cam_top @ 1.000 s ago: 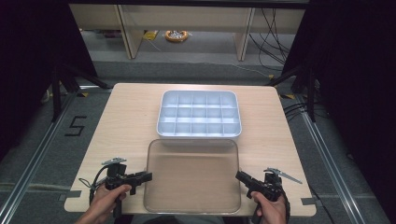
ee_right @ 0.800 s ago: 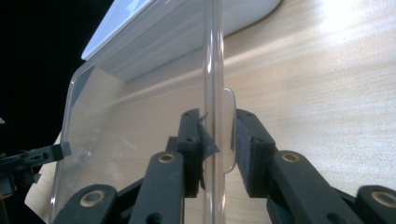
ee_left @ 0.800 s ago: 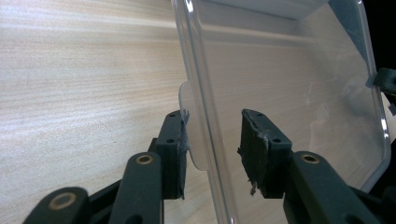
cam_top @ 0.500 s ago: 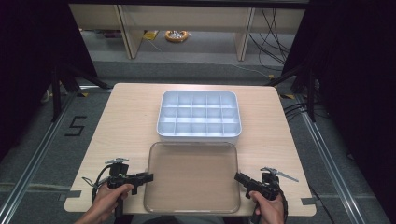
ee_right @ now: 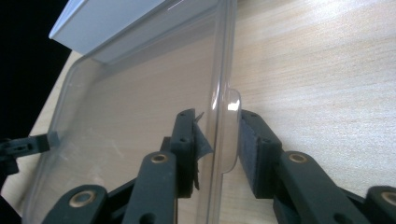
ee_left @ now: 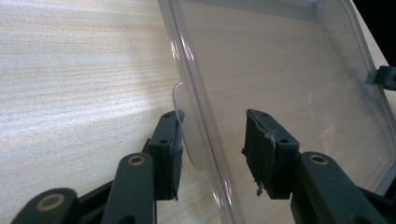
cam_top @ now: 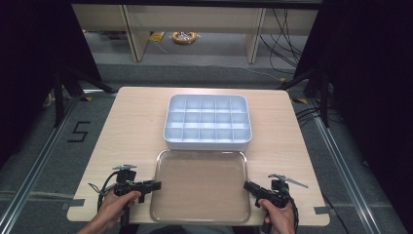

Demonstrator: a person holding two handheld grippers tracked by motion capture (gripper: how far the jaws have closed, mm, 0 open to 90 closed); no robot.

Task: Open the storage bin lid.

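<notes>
Meanwhile, a clear plastic lid lies flat on the wooden table, just in front of the empty white compartment box. The left gripper and right gripper straddle opposite edge tabs, jaws apart; neither has clamped. Lifting and fitting the lid apparently remain.

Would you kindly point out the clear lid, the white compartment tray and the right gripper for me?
clear lid (cam_top: 199, 187): high view, middle of its flat panel.
white compartment tray (cam_top: 208, 143): high view, near outer wall.
right gripper (ee_right: 219, 140): right gripper view, midway between its fingertips.
</notes>
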